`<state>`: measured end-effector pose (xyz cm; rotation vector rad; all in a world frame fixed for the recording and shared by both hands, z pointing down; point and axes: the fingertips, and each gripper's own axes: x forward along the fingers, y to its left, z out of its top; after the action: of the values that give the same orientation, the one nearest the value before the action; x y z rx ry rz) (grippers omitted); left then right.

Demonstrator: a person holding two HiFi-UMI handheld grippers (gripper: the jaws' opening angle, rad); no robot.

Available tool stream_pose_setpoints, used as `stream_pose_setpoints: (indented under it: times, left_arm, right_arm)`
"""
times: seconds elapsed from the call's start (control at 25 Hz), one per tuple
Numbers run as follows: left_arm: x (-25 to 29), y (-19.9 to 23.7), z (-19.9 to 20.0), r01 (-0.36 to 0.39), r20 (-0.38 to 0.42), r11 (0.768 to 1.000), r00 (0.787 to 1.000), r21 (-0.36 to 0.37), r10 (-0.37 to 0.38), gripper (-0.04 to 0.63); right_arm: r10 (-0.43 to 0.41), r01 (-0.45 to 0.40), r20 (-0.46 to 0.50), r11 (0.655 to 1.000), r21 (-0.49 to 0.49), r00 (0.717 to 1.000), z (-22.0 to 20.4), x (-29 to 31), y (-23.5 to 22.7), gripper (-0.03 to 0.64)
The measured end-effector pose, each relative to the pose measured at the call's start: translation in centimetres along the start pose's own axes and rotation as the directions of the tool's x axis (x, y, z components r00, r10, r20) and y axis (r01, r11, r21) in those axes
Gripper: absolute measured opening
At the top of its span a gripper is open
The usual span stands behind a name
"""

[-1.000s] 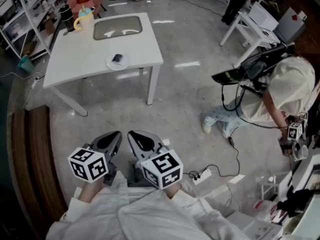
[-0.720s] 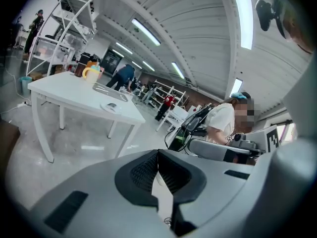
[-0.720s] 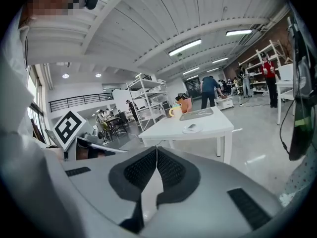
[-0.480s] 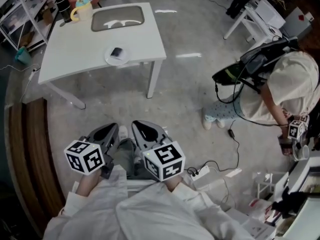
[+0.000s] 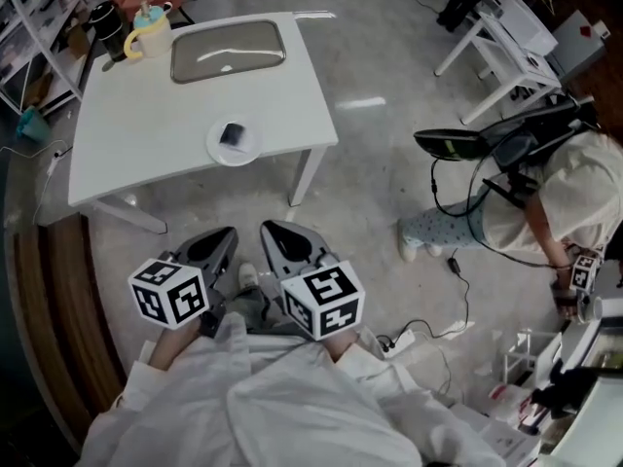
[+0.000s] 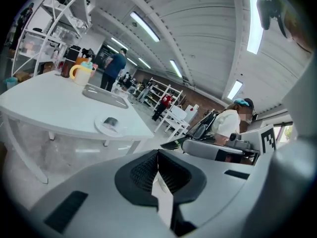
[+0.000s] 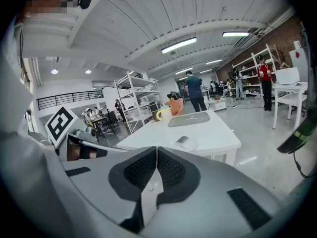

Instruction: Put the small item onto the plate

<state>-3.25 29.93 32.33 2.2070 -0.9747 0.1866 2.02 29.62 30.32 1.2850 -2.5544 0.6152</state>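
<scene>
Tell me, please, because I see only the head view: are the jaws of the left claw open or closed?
Observer: Closed. In the left gripper view the left claw has its jaws together, and nothing is between them.
Operator: And the right one, is it the same?
Observer: Yes. The right gripper view shows the right claw shut and empty.
Operator: Is somebody standing beyond the table? My view cuts off there.
Observer: Yes. In the right gripper view a person in a blue top stands on the far side of the white table.
</scene>
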Motion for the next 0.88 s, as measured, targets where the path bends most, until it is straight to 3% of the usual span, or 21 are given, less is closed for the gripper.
stream_pose_setpoints:
  times: [0.24,0.44,0.56,0.76,0.88]
  left_arm:
    - [1.8,3.8,4.5,0.033,-0.014,0.999,0.999,0.011,-0.033,0.011]
    - [3.9,6.8,5.5,0.037,-0.061,0.999,0.997,-0.008,-0.038,0.011]
    - [5.0,7.8,5.8,0.033,-0.082,0.999,0.996,-0.012,-0.033,0.011]
    - [6.2,9.1,6.1,-0.003,-0.118,0.998,0.993,0.065,0.01,0.011]
    - [7.2,10.1,6.9,-0.01,-0.114,0.999,0.993,0.042,0.014,0.011]
  right_arm:
    - [-0.043,0.043,0.01,0.999,0.015,0.999,2.8,4.6,-1.6,0.015]
    - [-0.079,0.079,-0.023,0.996,0.031,0.997,3.3,7.3,-3.2,0.017]
    - [-0.078,0.08,-0.041,0.995,0.054,0.996,3.3,8.2,-4.0,0.017]
    - [-0.056,0.061,-0.071,0.996,0.067,0.996,2.8,10.4,-5.0,0.017]
    - [-0.033,0.038,-0.078,0.997,0.063,0.996,3.3,12.1,-5.8,0.017]
